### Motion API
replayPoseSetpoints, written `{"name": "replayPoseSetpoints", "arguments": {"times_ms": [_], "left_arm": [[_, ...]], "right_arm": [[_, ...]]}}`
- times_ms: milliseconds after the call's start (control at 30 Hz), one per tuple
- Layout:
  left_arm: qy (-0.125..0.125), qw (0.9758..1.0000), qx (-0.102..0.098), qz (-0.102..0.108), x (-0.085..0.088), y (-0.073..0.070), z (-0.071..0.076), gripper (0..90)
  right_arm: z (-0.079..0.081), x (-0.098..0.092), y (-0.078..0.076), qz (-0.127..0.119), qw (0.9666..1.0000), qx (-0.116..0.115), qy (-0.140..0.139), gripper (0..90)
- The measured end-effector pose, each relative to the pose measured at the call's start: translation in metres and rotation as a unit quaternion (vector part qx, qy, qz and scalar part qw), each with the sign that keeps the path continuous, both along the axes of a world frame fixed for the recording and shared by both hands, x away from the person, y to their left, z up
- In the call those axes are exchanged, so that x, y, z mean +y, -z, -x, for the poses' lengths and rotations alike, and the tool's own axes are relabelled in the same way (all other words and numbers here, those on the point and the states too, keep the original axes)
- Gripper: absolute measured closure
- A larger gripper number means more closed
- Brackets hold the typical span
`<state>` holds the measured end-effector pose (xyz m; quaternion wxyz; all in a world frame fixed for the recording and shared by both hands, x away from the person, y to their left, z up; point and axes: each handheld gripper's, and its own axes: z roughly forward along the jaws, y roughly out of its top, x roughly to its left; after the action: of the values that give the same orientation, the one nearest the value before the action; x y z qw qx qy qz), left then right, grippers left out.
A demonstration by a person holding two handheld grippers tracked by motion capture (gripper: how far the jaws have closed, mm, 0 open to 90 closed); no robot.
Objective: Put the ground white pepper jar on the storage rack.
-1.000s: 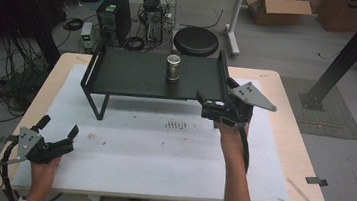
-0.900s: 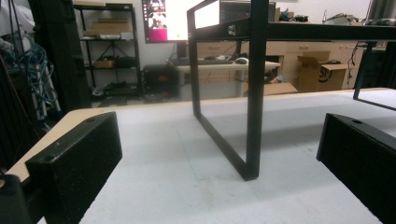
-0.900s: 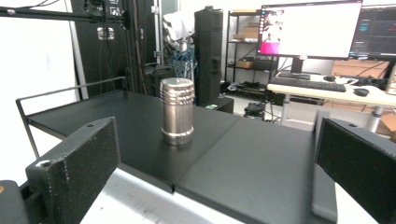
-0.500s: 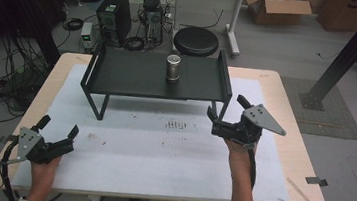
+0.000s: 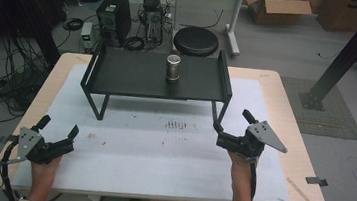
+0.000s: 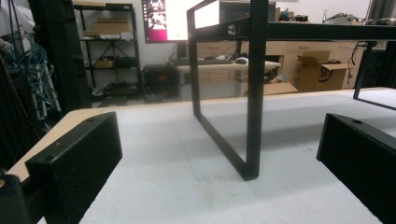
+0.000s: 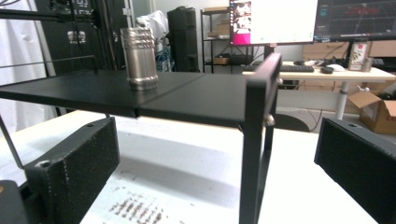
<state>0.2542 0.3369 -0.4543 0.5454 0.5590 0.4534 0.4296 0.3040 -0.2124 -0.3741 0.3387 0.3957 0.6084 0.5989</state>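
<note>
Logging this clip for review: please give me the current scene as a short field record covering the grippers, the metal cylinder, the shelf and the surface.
left gripper: jaws open, empty, low over the table's near left corner
right gripper: jaws open, empty, just in front of the shelf's right leg
ribbed silver metal cylinder: upright on the shelf top, near its middle, touched by neither gripper
black metal raised shelf: stands on the mat at the table's far side
white mat: covers the wooden table, scuff marks near its centre

canister (image 5: 173, 68): brushed metal, ribbed | shelf (image 5: 134, 73): matt black metal | table (image 5: 286, 112): pale wood
</note>
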Motion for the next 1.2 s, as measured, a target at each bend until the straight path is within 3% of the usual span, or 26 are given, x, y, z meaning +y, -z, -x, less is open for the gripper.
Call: {"name": "replayPoseSetpoints", "arguments": {"times_ms": [400,733,933,1100,1200], "left_arm": [[0.000,1.0000,0.000,0.000,0.000,0.000,0.000,0.4],[0.000,1.0000,0.000,0.000,0.000,0.000,0.000,0.4],[0.000,1.0000,0.001,0.000,0.000,0.000,0.000,0.4],[0.000,1.0000,0.000,0.000,0.000,0.000,0.000,0.4],[0.000,1.0000,0.000,0.000,0.000,0.000,0.000,0.4]], "right_arm": [[0.007,-0.004,0.043,0.002,0.9995,0.026,0.020,0.0],[0.012,-0.006,0.069,0.002,0.9985,0.042,0.034,0.0],[0.016,-0.007,0.074,-0.005,0.9986,0.030,0.043,0.0],[0.019,-0.003,0.075,0.018,0.9986,0.016,0.047,0.0],[0.020,-0.002,0.075,0.020,0.9986,0.011,0.049,0.0]]}}
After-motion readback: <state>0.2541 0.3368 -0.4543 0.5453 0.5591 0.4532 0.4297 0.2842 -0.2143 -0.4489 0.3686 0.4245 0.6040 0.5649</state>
